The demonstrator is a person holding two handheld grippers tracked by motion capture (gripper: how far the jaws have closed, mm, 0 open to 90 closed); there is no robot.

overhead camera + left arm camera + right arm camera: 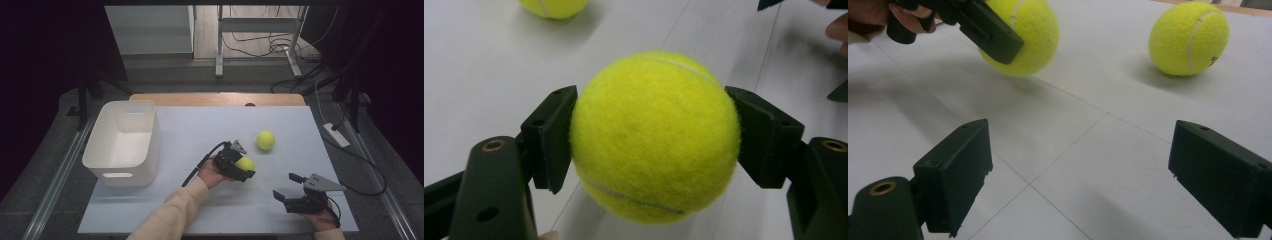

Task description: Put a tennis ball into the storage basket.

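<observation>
Lab-like recording room: white-topped table (200,125) ringed by dark curtains, metal stand legs (219,50) and loose cables (270,45) on far floor.

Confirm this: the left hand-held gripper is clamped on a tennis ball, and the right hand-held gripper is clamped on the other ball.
Half right. The left hand-held gripper grips a tennis ball. The right hand-held gripper is open and holds nothing; the other ball lies free on the table, as the right gripper view shows.
</observation>
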